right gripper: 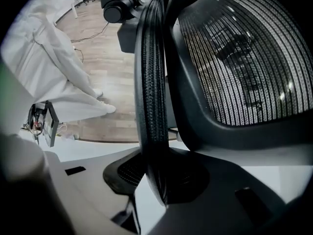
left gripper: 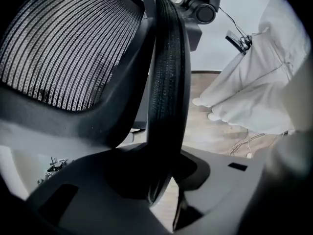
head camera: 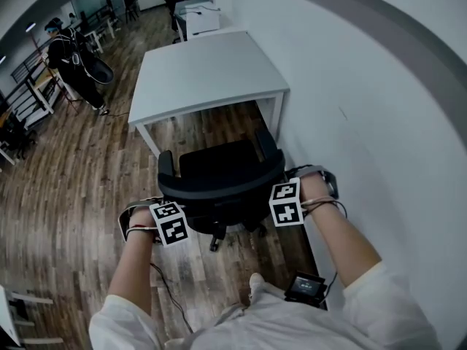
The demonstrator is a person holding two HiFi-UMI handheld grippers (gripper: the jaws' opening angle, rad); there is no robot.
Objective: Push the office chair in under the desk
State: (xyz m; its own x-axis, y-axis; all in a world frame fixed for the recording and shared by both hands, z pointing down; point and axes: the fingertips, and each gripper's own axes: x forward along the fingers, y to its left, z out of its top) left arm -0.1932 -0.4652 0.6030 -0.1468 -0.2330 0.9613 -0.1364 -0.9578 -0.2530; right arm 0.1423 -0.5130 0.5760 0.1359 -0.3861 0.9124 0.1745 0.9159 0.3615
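Operator: Which step?
Technician: The left gripper [left gripper: 161, 180] and right gripper [right gripper: 156, 180] are clamping the office chair [head camera: 219, 173] by its backrest; the chair is standing just short of the desk [head camera: 204, 71].
Operator: Next?
Technician: Probably pushing straight forward, parallel to the wall [head camera: 365, 86].

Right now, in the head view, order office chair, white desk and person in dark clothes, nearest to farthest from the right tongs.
1. The office chair: backrest rim gripped in the right tongs.
2. The white desk: ahead, beyond the chair.
3. The person in dark clothes: far upper left.
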